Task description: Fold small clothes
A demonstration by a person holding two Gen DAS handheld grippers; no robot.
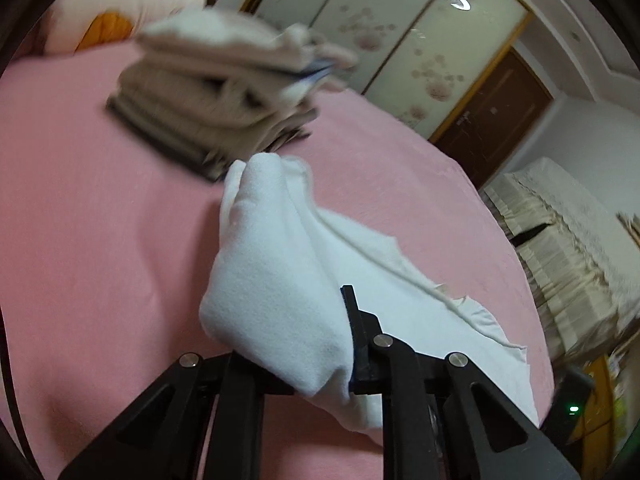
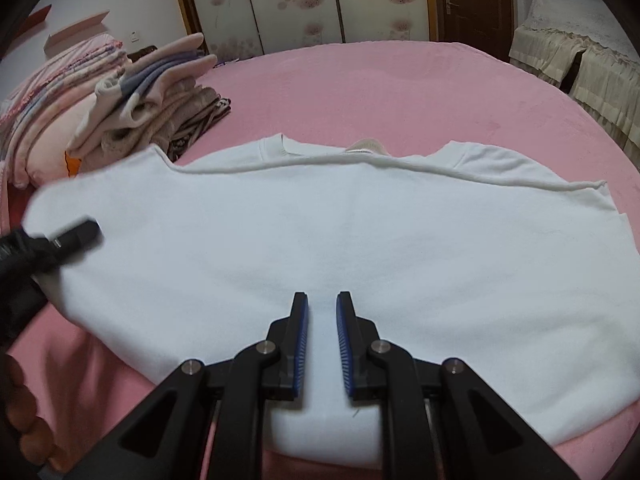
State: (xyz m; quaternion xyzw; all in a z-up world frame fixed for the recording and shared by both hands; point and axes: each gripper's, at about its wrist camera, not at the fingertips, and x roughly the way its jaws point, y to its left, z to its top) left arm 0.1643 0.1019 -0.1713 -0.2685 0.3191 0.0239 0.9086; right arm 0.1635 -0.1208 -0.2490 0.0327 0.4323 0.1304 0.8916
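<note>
A stack of folded beige and pink clothes (image 2: 160, 104) sits done on the pink bed (image 2: 400, 92), while the white cotton top (image 2: 320, 224) remains mid-fold: left hand-held gripper (image 1: 320, 340) pinching its edge, right hand-held gripper (image 2: 322, 344) spread above it.

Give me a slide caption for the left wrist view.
Left gripper clamps a bunched white cotton garment above the pink bedsheet.

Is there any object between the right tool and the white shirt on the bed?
Nothing visible. The right tool hangs open directly over the white shirt, with only bare cloth between and ahead of its fingers. The clothes pile sits off to the far left, clear of it. The left tool already grips the shirt's left side.
</note>
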